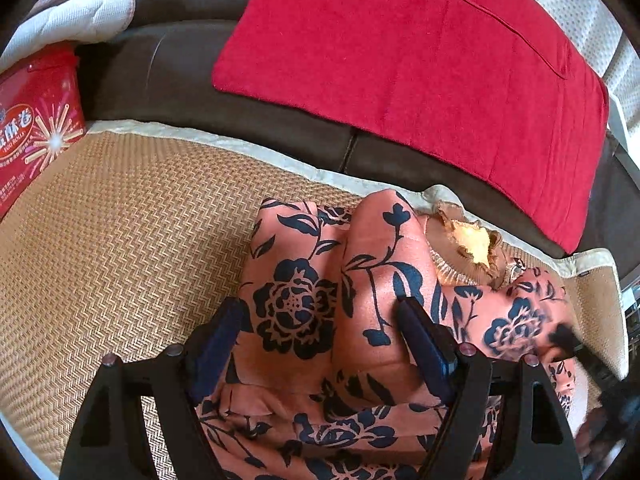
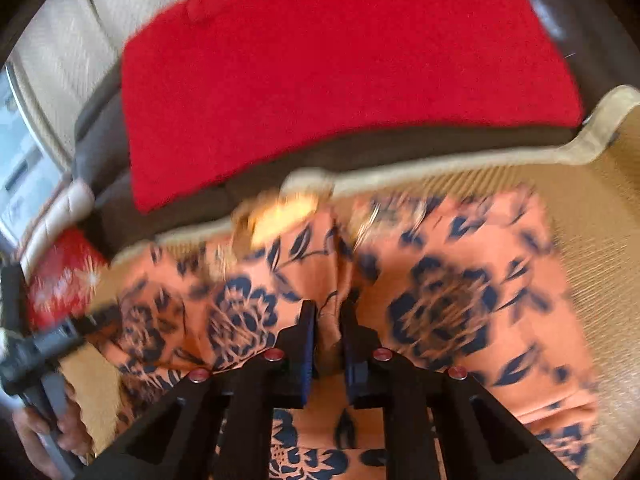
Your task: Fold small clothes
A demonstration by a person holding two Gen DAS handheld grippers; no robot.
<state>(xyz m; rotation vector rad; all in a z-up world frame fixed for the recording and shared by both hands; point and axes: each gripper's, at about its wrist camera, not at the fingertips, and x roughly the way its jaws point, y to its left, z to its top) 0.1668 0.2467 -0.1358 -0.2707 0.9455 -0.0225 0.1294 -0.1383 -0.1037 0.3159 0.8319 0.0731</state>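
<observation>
A small orange garment with dark blue flowers lies crumpled on a woven mat, its ruffled collar toward the sofa back. My left gripper hovers over the garment's middle with its jaws wide apart, and the cloth below lies loose. In the right wrist view, which is blurred, the right gripper is shut on a raised fold of the garment near its centre. The left gripper's body shows at that view's left edge, held by a hand.
A red towel is draped on the dark brown sofa back behind the mat. A red tin box stands at the mat's far left, with a white padded cushion beyond it. Bare mat lies left of the garment.
</observation>
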